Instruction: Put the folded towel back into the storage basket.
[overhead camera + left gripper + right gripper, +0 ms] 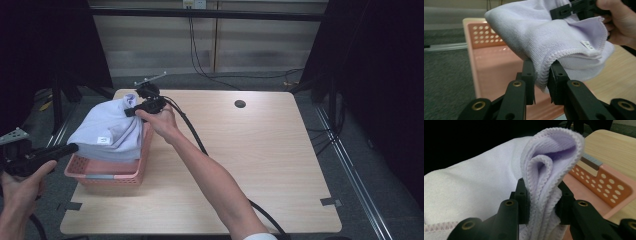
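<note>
Holding the lilac towel point(112, 127) over the pink basket point(107, 176) at the counter's point(260, 165) left edge, we have the left gripper point(541, 82) pinching its near hem and the right gripper point(541, 202) clamping bunched folds at the far end. Next, we judge, calls for lifting both ends together, clear of the basket.

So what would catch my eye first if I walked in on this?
Most likely the pale lilac towel, held up over the pink perforated basket at the left side of the wooden table. Each end of it is pinched in a black hand-held gripper: the left hand-held gripper clamps a hemmed edge near the white label, and the right hand-held gripper grips a bunched fold at the far end.
</note>
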Motion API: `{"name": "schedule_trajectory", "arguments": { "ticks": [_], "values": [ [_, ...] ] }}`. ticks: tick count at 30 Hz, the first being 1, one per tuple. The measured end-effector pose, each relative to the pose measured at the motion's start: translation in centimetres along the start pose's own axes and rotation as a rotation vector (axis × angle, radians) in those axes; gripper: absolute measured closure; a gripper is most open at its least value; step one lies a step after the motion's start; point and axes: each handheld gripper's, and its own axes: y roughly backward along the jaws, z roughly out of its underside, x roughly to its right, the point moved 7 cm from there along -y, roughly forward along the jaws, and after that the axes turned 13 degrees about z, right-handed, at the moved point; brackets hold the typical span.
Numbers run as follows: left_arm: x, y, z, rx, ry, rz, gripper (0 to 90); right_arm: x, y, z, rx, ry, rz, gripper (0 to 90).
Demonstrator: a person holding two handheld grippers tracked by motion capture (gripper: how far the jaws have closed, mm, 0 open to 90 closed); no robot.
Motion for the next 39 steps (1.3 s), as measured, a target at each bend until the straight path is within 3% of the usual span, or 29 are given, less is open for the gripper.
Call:
{"name": "schedule_trajectory", "arguments": {
  "ticks": [1,7,14,19,21,23,26,29,34,39],
  "values": [
    [-0.2,0.3,0.1,0.019,0.013,-0.001,77.4,-0.3,-0.2,0.2,0.003,0.003,-0.001,69.0],
    [-1.1,0.3,1.8,-0.012,0.028,-0.037,77.4,-1.0,-1.6,1.4,-0.006,-0.012,-0.015,69.0],
    [-1.8,-0.1,3.4,-0.05,0.042,-0.065,77.2,-0.7,-3.6,3.4,-0.024,-0.028,-0.035,68.8],
    [-2.3,-1.0,4.5,-0.087,0.058,-0.072,76.9,-0.3,-4.7,4.1,-0.041,-0.033,-0.025,67.7],
    [-2.4,-1.7,4.9,-0.101,0.071,-0.074,76.5,0.1,-4.9,4.4,-0.047,-0.036,-0.014,64.9],
    [-2.5,-2.2,5.4,-0.13,0.068,-0.083,72.8,0.5,-5.2,4.7,-0.053,-0.033,-0.006,54.9],
    [-2.3,-2.5,5.6,-0.157,0.065,-0.1,55.5,1.3,-5.1,4.4,-0.02,-0.026,0.013,38.2],
    [-1.8,-2.4,5.1,-0.141,0.045,-0.095,48.9,2.0,-4.5,3.9,-0.01,-0.016,0.025,34.7],
    [-0.5,-3.3,4.4,-0.138,0.02,-0.084,46.6,2.7,-3.2,3.6,0.004,-0.001,0.014,33.3],
    [1.4,-4.9,3.9,-0.14,-0.011,-0.042,41.7,3.4,-1.2,4.1,0.024,0.022,-0.007,33.6]
  ]
}}
